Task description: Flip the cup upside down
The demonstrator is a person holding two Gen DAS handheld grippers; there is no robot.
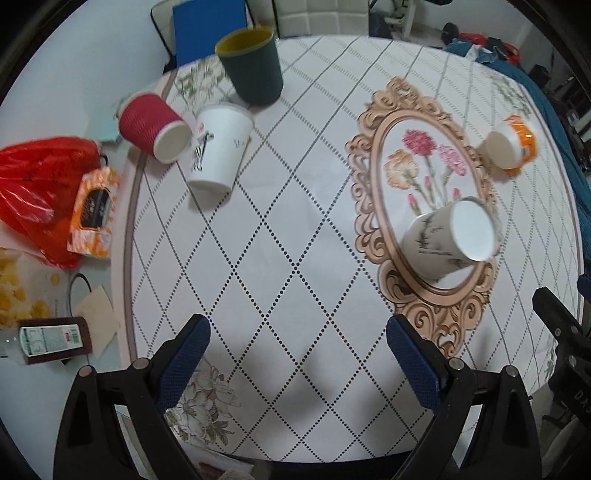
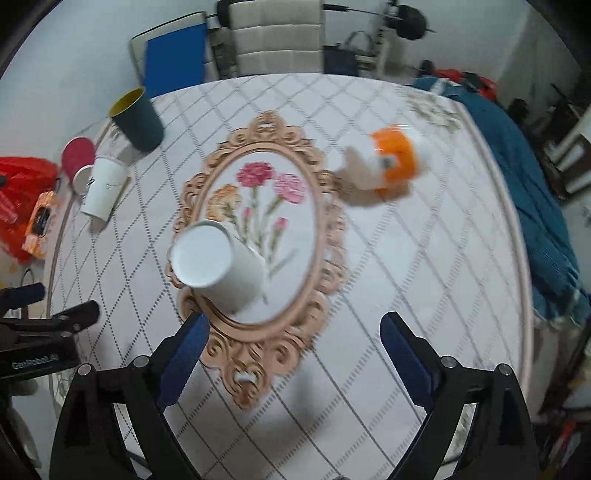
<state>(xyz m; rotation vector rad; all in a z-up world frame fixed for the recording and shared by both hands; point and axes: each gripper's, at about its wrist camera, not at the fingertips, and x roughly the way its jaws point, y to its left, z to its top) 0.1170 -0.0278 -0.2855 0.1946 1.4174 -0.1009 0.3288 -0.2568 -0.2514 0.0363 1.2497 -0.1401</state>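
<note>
Several cups stand on a round table [image 1: 295, 221]. A white marbled cup [image 1: 448, 240] stands upside down on the oval flower print; it also shows in the right wrist view [image 2: 218, 264]. An orange-and-white cup [image 1: 511, 142] stands upside down at the far right, blurred in the right wrist view [image 2: 391, 164]. A dark teal cup [image 1: 253, 66] stands upright at the far left. A red ribbed cup [image 1: 153, 127] and a white zebra cup [image 1: 218, 149] stand upside down near it. My left gripper [image 1: 297, 332] is open and empty above the near table. My right gripper [image 2: 293, 330] is open and empty, just near of the marbled cup.
A red plastic bag [image 1: 33, 184], an orange tissue pack [image 1: 94, 212] and a dark bottle [image 1: 51, 339] lie off the table's left edge. A blue chair [image 1: 210, 29] and a beige chair [image 2: 275, 37] stand behind the table. Teal cloth [image 2: 535, 203] drapes the right side.
</note>
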